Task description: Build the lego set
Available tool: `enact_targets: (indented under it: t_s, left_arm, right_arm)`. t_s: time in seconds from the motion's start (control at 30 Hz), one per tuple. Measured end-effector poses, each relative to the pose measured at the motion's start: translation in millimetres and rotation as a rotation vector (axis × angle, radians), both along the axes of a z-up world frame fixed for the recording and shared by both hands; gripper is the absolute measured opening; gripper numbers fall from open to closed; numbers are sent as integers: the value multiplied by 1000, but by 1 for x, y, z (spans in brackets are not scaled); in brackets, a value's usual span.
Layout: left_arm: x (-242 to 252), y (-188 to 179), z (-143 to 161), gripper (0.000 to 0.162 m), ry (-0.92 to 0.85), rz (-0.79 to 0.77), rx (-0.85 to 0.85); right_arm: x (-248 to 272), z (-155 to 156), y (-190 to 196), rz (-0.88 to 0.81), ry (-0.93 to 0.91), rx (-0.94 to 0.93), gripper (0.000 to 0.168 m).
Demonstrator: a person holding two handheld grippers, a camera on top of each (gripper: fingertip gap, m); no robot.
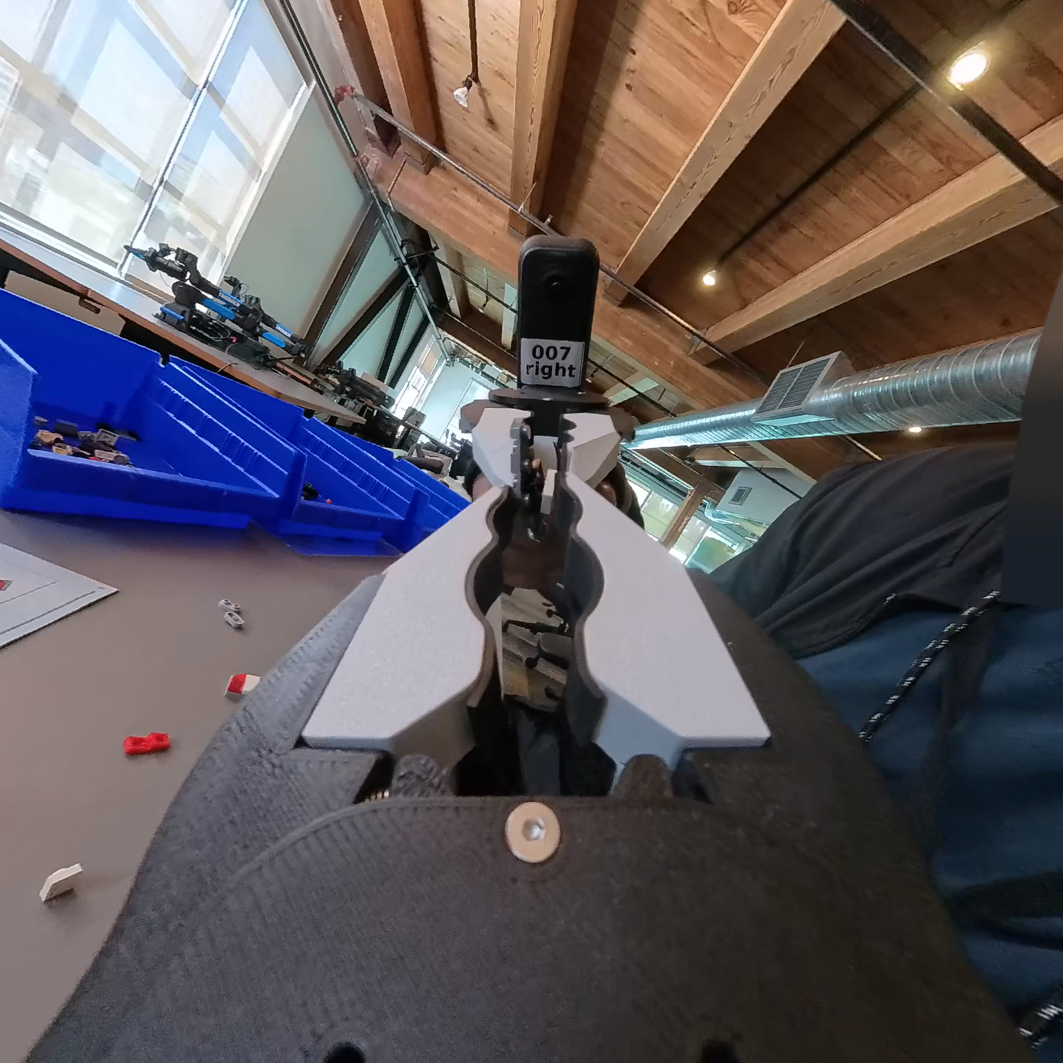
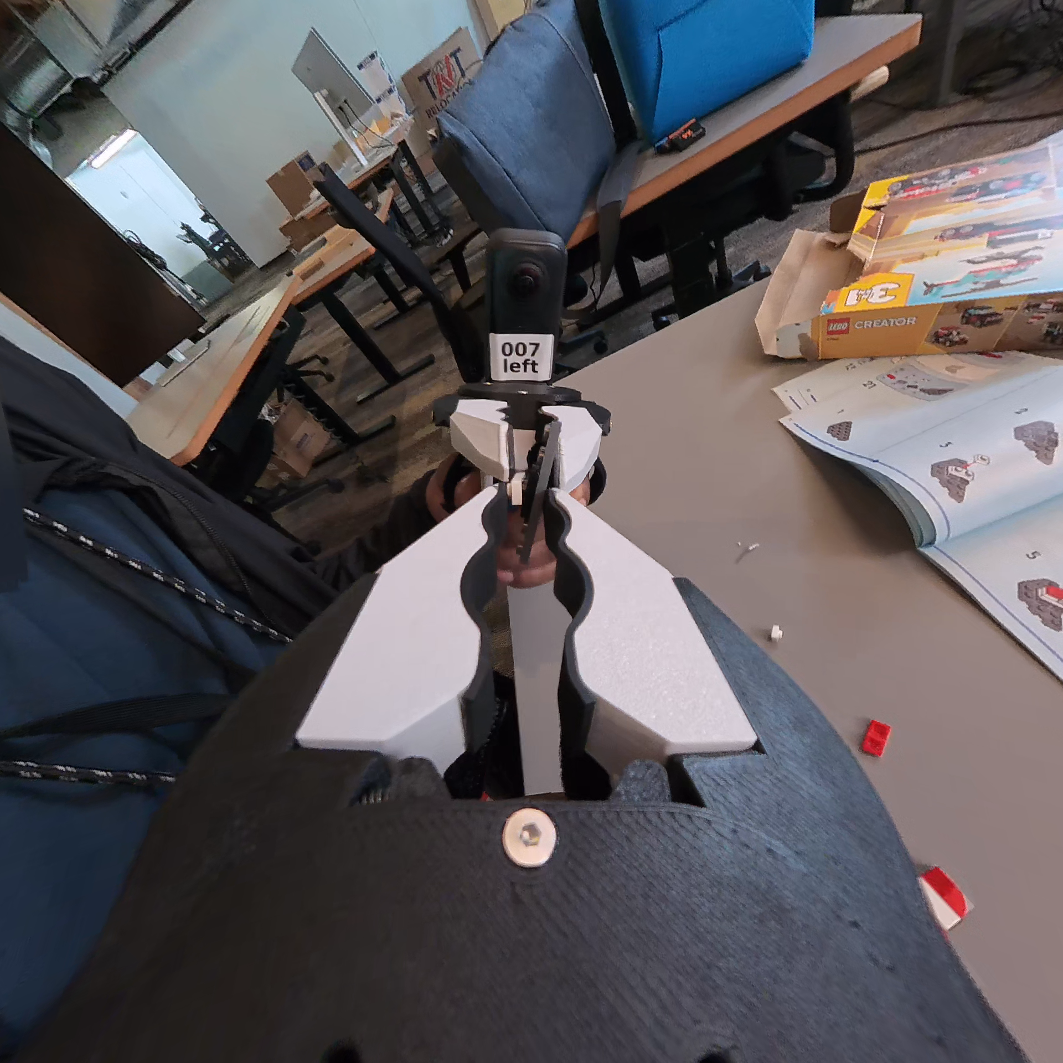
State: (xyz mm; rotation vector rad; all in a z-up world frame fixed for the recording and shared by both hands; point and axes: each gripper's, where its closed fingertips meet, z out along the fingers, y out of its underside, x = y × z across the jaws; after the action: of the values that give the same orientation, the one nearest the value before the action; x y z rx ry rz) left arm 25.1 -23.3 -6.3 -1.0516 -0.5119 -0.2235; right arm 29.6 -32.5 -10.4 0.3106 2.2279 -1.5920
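My two grippers face each other tip to tip above the grey table (image 1: 172,661). In the left wrist view my left gripper (image 1: 532,497) is shut on a thin black lego assembly (image 1: 530,471), seen edge-on. The right gripper (image 1: 538,454) meets it from the far side. In the right wrist view my right gripper (image 2: 526,497) is shut on the same black plate (image 2: 538,489), which carries a small white piece (image 2: 516,489). The left gripper (image 2: 526,454) holds its far end. How the pieces join is hidden between the fingers.
Blue parts bins (image 1: 172,437) stand at the back left, with loose red (image 1: 146,744), red-and-white (image 1: 241,684) and white (image 1: 60,881) pieces nearby. The lego box (image 2: 949,276), open instruction booklet (image 2: 949,477) and a red brick (image 2: 876,736) lie on the right. A person's dark jacket (image 2: 115,575) is close.
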Motion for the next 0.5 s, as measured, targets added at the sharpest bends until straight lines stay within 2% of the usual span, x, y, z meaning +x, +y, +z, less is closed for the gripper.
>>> enact_targets:
  t_s: [0.33,0.5]
  left_arm:
    - [3,-11,9,16,-35,-48,128]
    - [7,0,7,21,-32,-77,92]
  right_arm:
    - [2,10,3,16,75,-62,12]
    - [3,11,3,19,99,-72,12]
